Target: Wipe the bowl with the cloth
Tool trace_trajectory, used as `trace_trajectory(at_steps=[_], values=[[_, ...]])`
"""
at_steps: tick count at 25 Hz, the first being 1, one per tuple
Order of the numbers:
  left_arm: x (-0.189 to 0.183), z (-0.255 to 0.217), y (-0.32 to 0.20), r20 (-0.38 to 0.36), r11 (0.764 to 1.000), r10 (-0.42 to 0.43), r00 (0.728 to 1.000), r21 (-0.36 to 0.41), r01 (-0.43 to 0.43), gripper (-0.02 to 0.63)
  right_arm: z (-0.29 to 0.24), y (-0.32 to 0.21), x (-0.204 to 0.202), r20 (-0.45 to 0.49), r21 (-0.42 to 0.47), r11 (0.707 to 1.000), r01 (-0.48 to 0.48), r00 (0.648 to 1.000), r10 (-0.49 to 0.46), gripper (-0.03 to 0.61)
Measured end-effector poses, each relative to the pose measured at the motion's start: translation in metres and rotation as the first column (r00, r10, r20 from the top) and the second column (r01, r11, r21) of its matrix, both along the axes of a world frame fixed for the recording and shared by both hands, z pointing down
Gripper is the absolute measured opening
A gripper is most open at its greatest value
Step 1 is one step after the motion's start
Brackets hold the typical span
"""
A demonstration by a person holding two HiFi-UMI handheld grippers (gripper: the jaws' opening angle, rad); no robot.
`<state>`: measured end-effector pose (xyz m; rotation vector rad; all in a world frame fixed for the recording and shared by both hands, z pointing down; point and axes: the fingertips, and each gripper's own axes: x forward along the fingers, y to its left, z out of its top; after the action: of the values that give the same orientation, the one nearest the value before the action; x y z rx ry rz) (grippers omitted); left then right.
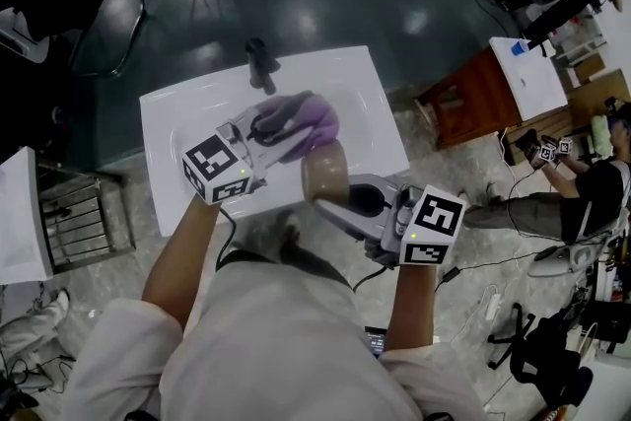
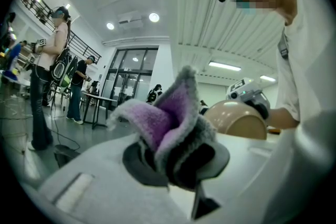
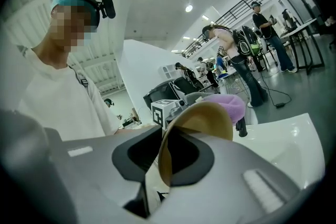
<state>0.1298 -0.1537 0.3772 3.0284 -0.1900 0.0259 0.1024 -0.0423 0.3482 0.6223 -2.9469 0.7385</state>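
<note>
A purple and grey cloth (image 1: 308,118) is bunched in my left gripper (image 1: 271,131), which is shut on it above the white table (image 1: 187,113). In the left gripper view the cloth (image 2: 168,118) stands up out of the left gripper (image 2: 176,157). The tan bowl (image 1: 325,175) is held on its side just right of the cloth, near the table's front edge. My right gripper (image 1: 331,204) is shut on its rim. In the right gripper view the bowl's (image 3: 202,118) thin rim runs between the jaws of the right gripper (image 3: 164,157), and the cloth (image 3: 234,105) shows behind the bowl.
A short black object (image 1: 258,59) stands at the table's far edge. A brown wooden stand (image 1: 473,99) with a white sheet is at the right, and a metal rack (image 1: 84,222) at the left. A seated person (image 1: 582,197) and cables occupy the floor at the right.
</note>
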Motion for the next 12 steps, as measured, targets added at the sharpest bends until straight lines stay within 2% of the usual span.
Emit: trace_trajectory(at_steps=[9, 12], values=[[-0.007, 0.018, -0.002, 0.009, 1.000, -0.021, 1.000, -0.010, 0.021, 0.071, -0.016, -0.009, 0.005, 0.076, 0.017, 1.000, -0.021, 0.997, 0.020, 0.037], [-0.006, 0.024, 0.006, 0.014, 1.000, 0.003, 1.000, -0.021, -0.003, 0.071, -0.017, -0.017, 0.009, 0.077, 0.025, 0.999, -0.043, 0.996, 0.041, 0.028]])
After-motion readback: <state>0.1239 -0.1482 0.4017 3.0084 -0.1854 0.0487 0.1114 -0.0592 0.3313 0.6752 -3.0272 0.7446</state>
